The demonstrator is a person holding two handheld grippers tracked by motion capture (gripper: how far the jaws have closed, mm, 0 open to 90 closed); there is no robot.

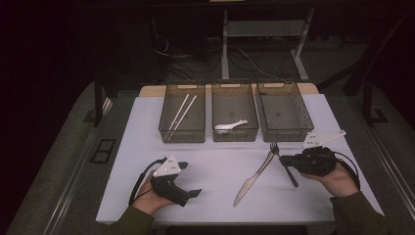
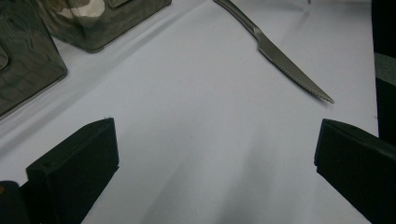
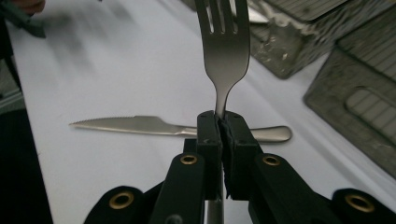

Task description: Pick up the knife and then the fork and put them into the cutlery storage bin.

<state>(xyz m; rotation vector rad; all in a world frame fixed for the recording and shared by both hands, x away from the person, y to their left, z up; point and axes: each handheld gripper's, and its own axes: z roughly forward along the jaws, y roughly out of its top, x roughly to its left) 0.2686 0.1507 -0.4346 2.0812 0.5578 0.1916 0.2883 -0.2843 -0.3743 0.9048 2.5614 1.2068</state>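
A metal fork (image 3: 225,51) stands between the jaws of my right gripper (image 3: 219,126), which is shut on its neck, tines pointing away. In the high view the right gripper (image 1: 288,160) holds the fork (image 1: 275,148) just above the white table at the right, in front of the right bin. A serrated metal knife (image 1: 252,178) lies diagonally on the table left of it, and it shows behind the jaws as the knife (image 3: 140,125). My left gripper (image 1: 190,179) rests at the front left, open with nothing between its jaws. In the left gripper view the left gripper (image 2: 212,163) faces the knife (image 2: 280,58).
Three clear bins stand in a row at the back: the left bin (image 1: 166,129) holds chopsticks (image 1: 180,115), the middle bin (image 1: 215,105) holds a white spoon (image 1: 230,126), and the right bin (image 1: 307,120) holds nothing. The white table (image 1: 210,161) ends close in front of both hands.
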